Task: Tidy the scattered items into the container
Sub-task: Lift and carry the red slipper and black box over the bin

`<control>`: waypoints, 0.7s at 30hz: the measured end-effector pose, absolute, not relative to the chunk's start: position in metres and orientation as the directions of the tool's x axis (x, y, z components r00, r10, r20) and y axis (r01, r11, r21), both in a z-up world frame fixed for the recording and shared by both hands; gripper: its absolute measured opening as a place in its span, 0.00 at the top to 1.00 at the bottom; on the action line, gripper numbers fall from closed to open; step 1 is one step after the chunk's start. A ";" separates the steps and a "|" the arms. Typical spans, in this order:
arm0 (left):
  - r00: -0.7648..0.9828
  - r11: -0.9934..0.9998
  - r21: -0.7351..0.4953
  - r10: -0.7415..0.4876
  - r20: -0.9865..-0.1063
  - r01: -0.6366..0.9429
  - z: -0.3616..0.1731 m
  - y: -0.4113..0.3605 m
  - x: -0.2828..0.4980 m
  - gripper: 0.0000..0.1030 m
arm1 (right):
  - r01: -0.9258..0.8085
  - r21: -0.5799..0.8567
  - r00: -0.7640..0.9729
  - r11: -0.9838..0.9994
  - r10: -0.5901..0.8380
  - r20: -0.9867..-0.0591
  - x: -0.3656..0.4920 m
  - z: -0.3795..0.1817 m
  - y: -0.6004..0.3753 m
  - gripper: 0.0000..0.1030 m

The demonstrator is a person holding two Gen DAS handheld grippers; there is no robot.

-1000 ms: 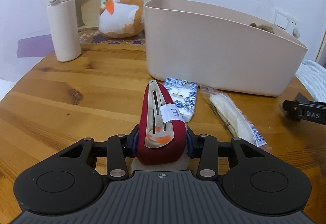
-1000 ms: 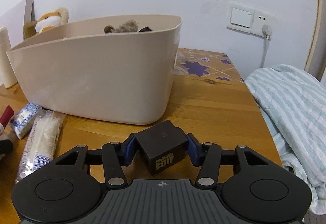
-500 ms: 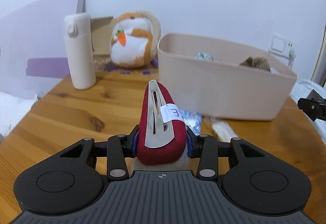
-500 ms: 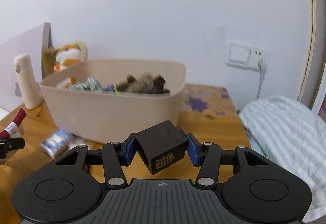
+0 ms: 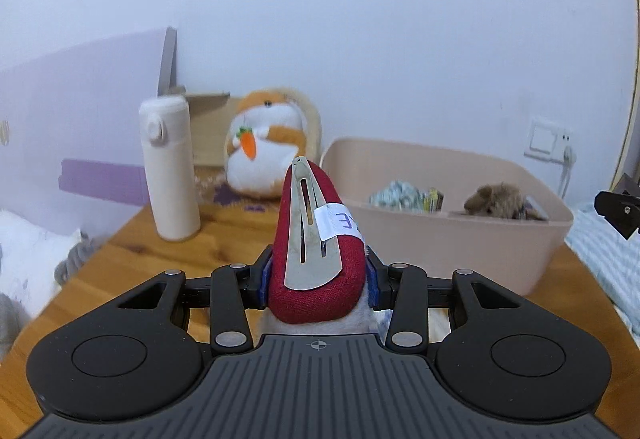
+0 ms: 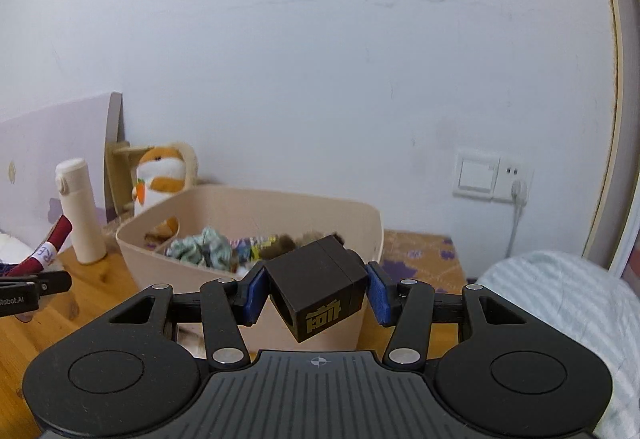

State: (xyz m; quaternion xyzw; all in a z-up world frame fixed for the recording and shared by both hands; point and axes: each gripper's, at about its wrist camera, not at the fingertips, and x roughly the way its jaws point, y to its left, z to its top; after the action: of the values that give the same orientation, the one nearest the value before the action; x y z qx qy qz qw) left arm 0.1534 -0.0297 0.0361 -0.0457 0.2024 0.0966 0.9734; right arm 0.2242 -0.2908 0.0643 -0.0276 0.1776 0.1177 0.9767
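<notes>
Left tool clamped on soft red fabric hair clip; right tool pinching small rigid black box cornerwise, likely slip-prone above beige plastic container.

The red hair clip hides the table behind it. The bin's lower front sits behind the black box.

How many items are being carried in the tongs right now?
2. A red hair clip in the left tongs; a black box in the right tongs.
</notes>
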 end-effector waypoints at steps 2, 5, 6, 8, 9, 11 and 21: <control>0.906 0.977 -0.046 0.174 -0.385 -0.207 0.043 -0.029 0.156 0.59 | -0.237 -0.008 0.914 0.972 0.220 -0.341 0.226 0.070 -0.290 0.53; 0.917 0.978 -0.040 0.175 -0.358 -0.203 0.055 -0.030 0.163 0.59 | -0.236 -0.002 0.918 0.972 0.222 -0.327 0.230 0.077 -0.289 0.53; 0.920 0.979 -0.040 0.174 -0.351 -0.200 0.059 -0.030 0.165 0.59 | -0.235 -0.004 0.920 0.972 0.222 -0.322 0.231 0.080 -0.288 0.53; 0.925 0.980 -0.040 0.168 -0.342 -0.193 0.064 -0.031 0.169 0.59 | -0.235 -0.012 0.924 0.972 0.219 -0.314 0.233 0.084 -0.285 0.53; 0.926 0.981 -0.042 0.165 -0.340 -0.190 0.066 -0.031 0.170 0.59 | -0.234 -0.014 0.926 0.972 0.218 -0.309 0.235 0.085 -0.284 0.53; 0.928 0.982 -0.042 0.160 -0.335 -0.184 0.069 -0.033 0.175 0.59 | -0.237 -0.017 0.927 0.971 0.221 -0.302 0.238 0.088 -0.280 0.53; 0.935 0.987 -0.043 0.135 -0.327 -0.157 0.077 -0.043 0.206 0.59 | -0.241 0.003 0.931 0.970 0.232 -0.282 0.263 0.095 -0.270 0.53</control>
State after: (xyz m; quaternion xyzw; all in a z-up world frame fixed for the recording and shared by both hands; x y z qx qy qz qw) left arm 0.2057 -0.0428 0.0766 -0.0345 0.1635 0.0743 0.9831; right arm 0.2631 -0.2697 0.0945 -0.0161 0.1415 0.1205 0.9824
